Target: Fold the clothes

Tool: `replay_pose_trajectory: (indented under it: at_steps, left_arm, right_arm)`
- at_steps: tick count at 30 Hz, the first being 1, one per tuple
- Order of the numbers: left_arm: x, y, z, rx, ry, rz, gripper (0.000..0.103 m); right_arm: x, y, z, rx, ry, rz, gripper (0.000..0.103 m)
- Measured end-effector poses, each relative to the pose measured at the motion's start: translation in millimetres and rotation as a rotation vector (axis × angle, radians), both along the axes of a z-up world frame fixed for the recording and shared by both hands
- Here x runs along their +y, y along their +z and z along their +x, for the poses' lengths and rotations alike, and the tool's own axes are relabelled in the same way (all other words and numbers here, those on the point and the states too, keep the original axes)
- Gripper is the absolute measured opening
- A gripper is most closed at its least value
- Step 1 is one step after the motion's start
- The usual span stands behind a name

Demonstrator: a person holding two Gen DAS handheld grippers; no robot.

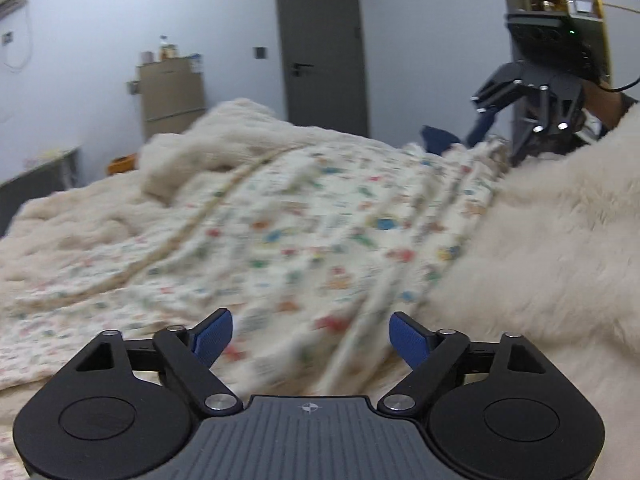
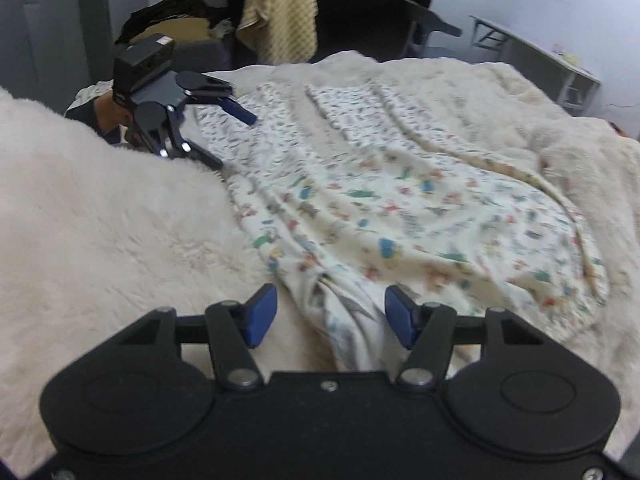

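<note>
A cream garment point(image 2: 400, 208) printed with small coloured figures lies spread and wrinkled on a fluffy white blanket point(image 2: 112, 232); it also fills the middle of the left wrist view as the garment point(image 1: 304, 216). My right gripper point(image 2: 330, 314) is open at its near edge, with a bunched fold of the cloth lying loosely between the blue pads point(image 2: 262, 316). My left gripper point(image 1: 310, 336) is open just above the print, nothing pinched. Each gripper shows in the other's view: the left gripper point(image 2: 235, 142) at the garment's far left edge, the right gripper point(image 1: 500, 140) at the far right, fingers apart.
The blanket point(image 1: 560, 240) covers a bed. Beyond it stand a grey door point(image 1: 320, 48), a tall cabinet point(image 1: 172, 92), a desk point(image 2: 536, 56), a chair point(image 2: 428, 28), a hanging yellow towel point(image 2: 280, 8) and a dark pile point(image 2: 172, 16). A sleeve point(image 2: 92, 116) shows behind the left gripper.
</note>
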State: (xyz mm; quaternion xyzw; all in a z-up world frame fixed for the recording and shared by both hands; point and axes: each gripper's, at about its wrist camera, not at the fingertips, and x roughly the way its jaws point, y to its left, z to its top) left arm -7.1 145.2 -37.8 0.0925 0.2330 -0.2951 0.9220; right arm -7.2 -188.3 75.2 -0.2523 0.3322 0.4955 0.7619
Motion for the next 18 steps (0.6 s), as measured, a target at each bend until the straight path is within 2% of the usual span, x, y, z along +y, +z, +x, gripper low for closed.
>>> replay_pose_trajectory:
  at_steps: [1,2,3,5,9,10,11,12,13,14,15,17,18]
  left_arm:
    - [-5,-3,-2,0.007,-0.013,0.002,0.040]
    - [-11,-6,-4,0.014,-0.025,0.005,0.034]
    - [-17,-4,-8,-0.004,-0.039,0.023,0.032]
    - [-30,-4,-14,-0.044,-0.068,0.068,0.024]
    - [-40,-6,-25,-0.079,-0.083,0.106,0.024]
    - [-42,-5,-28,-0.086,-0.088,0.120,0.016]
    - [-44,-5,-31,-0.093,-0.093,0.133,0.001]
    - [-47,-5,-35,-0.101,-0.097,0.147,0.001]
    - [-50,2,-49,-0.166,-0.096,0.194,0.001]
    - [-50,3,-53,-0.178,-0.093,0.201,0.001]
    - [-47,13,-66,-0.235,-0.083,0.221,0.001]
    - [-33,27,-81,-0.190,-0.115,0.187,0.001]
    - [-35,22,-83,-0.161,-0.155,0.218,0.001]
  right_arm:
    - [1,-2,-1,-0.002,0.004,0.000,0.046]
    - [3,-4,-1,-0.003,0.009,0.000,0.028]
    - [3,-5,-4,-0.018,0.010,-0.009,0.020]
    - [2,-7,-9,-0.050,0.009,-0.023,0.015]
    - [-13,11,-45,-0.176,0.074,0.020,0.010]
    - [-15,14,-50,-0.189,0.084,0.027,0.009]
    - [-16,15,-57,-0.202,0.094,0.029,0.008]
    - [-15,16,-64,-0.214,0.106,0.027,0.005]
    - [-15,17,-71,-0.227,0.117,0.026,0.004]
    - [-15,17,-78,-0.238,0.131,0.018,0.004]
    - [-15,16,-85,-0.242,0.155,0.004,0.004]
    - [-15,12,-98,-0.238,0.195,-0.024,0.004]
    - [-14,10,-101,-0.230,0.199,-0.034,0.005]
